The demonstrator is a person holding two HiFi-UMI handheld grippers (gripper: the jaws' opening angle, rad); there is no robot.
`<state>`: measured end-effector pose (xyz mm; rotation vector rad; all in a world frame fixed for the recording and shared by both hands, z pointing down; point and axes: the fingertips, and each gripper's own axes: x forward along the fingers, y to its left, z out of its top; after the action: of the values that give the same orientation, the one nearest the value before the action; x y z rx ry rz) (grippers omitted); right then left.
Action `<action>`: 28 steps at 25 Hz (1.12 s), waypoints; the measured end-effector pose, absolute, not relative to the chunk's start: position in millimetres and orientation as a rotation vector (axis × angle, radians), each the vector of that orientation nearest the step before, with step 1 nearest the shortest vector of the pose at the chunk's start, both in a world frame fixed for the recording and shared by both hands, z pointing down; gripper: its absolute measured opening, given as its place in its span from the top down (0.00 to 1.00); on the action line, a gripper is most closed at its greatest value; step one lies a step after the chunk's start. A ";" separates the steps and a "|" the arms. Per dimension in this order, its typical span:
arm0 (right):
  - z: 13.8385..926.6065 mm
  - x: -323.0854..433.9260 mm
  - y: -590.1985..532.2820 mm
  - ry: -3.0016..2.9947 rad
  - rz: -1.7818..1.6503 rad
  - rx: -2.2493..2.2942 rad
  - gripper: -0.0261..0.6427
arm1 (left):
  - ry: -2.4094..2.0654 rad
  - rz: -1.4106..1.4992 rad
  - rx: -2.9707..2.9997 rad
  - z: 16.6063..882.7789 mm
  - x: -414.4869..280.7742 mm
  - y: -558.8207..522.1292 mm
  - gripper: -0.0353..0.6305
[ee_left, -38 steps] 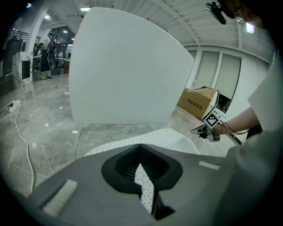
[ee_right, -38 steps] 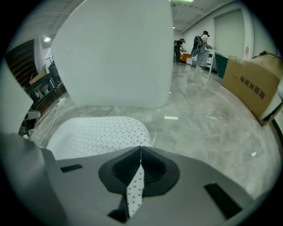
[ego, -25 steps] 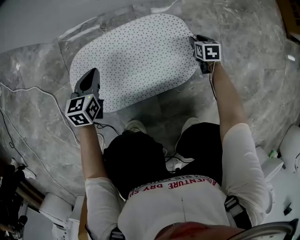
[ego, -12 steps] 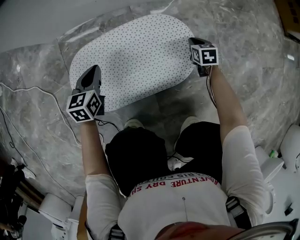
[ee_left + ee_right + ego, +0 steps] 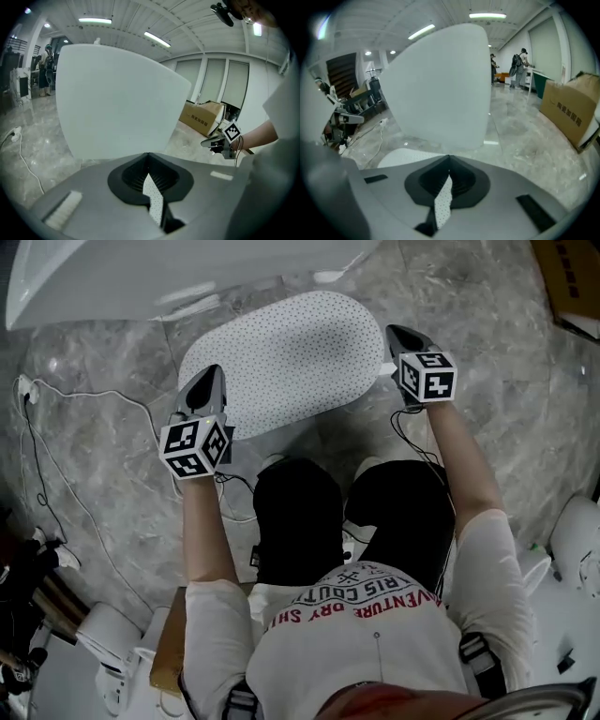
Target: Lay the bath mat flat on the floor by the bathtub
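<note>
The bath mat [image 5: 281,357] is a white oval with small dark dots, stretched between my two grippers in front of the white bathtub [image 5: 141,277]. My left gripper [image 5: 208,376] is shut on the mat's near left edge. A dotted strip of mat [image 5: 152,199] shows pinched in its closed jaws in the left gripper view. My right gripper [image 5: 396,334] is shut on the right edge, with a strip of mat [image 5: 443,201] clamped between its jaws. The held side is raised off the marble floor. The bathtub [image 5: 117,98] fills the view ahead of both grippers.
A white cable [image 5: 56,456] with a plug trails over the grey marble floor at the left. A cardboard box [image 5: 572,277] stands at the far right, also seen as the box [image 5: 572,112]. The person's legs and feet are just behind the mat. People stand far off in the room.
Both grippers have risen with the mat's edges in them. The right gripper's jaws have closed on the mat. The bathtub's rim has come into the head view.
</note>
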<state>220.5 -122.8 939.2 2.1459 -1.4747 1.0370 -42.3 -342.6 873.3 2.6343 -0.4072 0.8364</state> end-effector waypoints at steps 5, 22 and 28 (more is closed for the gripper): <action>774.4 201.5 -161.6 -1.601 0.853 2.214 0.95 | -0.461 0.748 2.665 738.4 -37.6 -347.2 0.93; 280.9 68.6 -151.4 -1.957 0.224 2.212 0.95 | -0.325 0.416 3.047 275.1 -69.4 -276.4 0.93; 185.2 52.9 -135.2 -1.981 0.051 2.316 0.95 | -0.273 0.236 3.178 187.0 -83.8 -259.1 0.93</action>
<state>52.9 -135.2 185.2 2.3155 -1.9814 0.0509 -83.8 -259.1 187.0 3.1780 -0.2730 0.2357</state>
